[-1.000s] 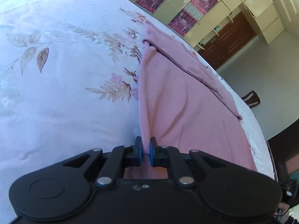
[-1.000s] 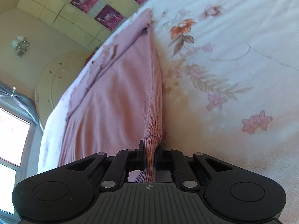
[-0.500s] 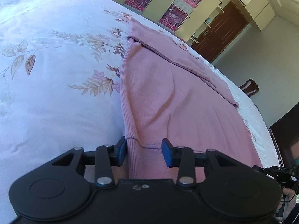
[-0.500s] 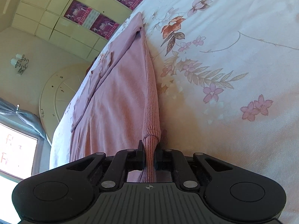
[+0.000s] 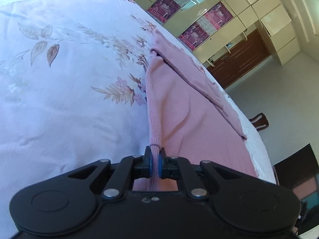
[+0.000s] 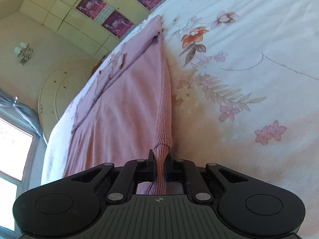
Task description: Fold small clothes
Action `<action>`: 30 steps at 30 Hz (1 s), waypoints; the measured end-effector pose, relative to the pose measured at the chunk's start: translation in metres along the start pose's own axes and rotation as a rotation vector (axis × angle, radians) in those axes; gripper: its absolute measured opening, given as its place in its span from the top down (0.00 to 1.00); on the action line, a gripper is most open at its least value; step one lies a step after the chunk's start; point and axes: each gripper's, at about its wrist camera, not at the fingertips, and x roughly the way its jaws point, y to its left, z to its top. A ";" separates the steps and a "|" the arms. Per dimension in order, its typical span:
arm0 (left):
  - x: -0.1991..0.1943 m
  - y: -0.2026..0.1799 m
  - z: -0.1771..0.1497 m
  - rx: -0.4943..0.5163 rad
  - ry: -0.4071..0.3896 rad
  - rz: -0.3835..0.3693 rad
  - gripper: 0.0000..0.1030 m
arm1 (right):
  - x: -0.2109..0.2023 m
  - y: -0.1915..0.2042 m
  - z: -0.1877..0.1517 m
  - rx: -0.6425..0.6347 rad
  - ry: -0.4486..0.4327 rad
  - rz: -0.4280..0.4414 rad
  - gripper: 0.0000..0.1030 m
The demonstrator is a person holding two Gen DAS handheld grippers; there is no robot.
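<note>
A pink knitted garment (image 5: 185,107) lies spread on a floral bedsheet (image 5: 69,91), with a sleeve folded across its far part. My left gripper (image 5: 155,155) is shut on the garment's ribbed hem at one corner. In the right wrist view the same garment (image 6: 127,107) stretches away from me, and my right gripper (image 6: 159,157) is shut on the ribbed hem at the other corner. Both corners are pinched into a raised ridge between the jaws.
The bedsheet (image 6: 249,69) extends wide beside the garment. Cupboards with posters (image 5: 191,12) stand beyond the bed. A dark wooden door (image 5: 239,57), a chair (image 5: 259,121) and a window (image 6: 12,149) are in the background.
My left gripper, open around the hem half a second ago, has shut on it again. My right gripper has stayed shut on its corner.
</note>
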 end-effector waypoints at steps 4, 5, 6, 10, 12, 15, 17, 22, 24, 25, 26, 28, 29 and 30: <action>-0.006 -0.005 0.017 -0.071 -0.052 -0.076 0.96 | -0.006 0.015 0.013 0.018 -0.037 0.040 0.94; -0.005 -0.008 0.023 -0.079 -0.066 -0.088 0.96 | -0.007 0.020 0.018 0.013 -0.049 0.044 0.94; -0.001 -0.013 0.031 -0.087 -0.082 -0.101 0.96 | -0.008 0.025 0.022 0.008 -0.060 0.048 0.94; 0.018 -0.033 0.072 -0.109 -0.137 -0.144 0.96 | -0.004 0.051 0.058 -0.024 -0.118 0.078 0.94; 0.029 -0.048 0.094 -0.089 -0.164 -0.158 0.96 | 0.003 0.066 0.082 -0.050 -0.144 0.084 0.94; 0.051 -0.068 0.131 -0.049 -0.183 -0.158 0.96 | 0.019 0.088 0.120 -0.108 -0.182 0.085 0.94; 0.069 -0.078 0.154 -0.035 -0.184 -0.148 0.96 | 0.033 0.100 0.144 -0.138 -0.198 0.082 0.94; 0.127 -0.094 0.206 0.000 -0.161 -0.081 0.96 | 0.089 0.112 0.205 -0.153 -0.188 0.079 0.94; 0.151 -0.094 0.221 0.007 -0.151 -0.062 0.96 | 0.113 0.111 0.225 -0.163 -0.174 0.075 0.94; 0.162 -0.094 0.228 0.008 -0.144 -0.051 0.96 | 0.126 0.108 0.234 -0.163 -0.165 0.074 0.94; 0.173 -0.092 0.234 0.011 -0.135 -0.040 0.96 | 0.137 0.106 0.241 -0.158 -0.157 0.073 0.94; 0.198 -0.089 0.243 0.023 -0.111 -0.002 0.96 | 0.162 0.098 0.257 -0.138 -0.135 0.070 0.94; 0.208 -0.089 0.247 0.025 -0.098 0.010 0.96 | 0.175 0.091 0.265 -0.117 -0.119 0.070 0.94; 0.220 -0.087 0.251 0.026 -0.083 0.023 0.96 | 0.185 0.085 0.271 -0.101 -0.108 0.068 0.94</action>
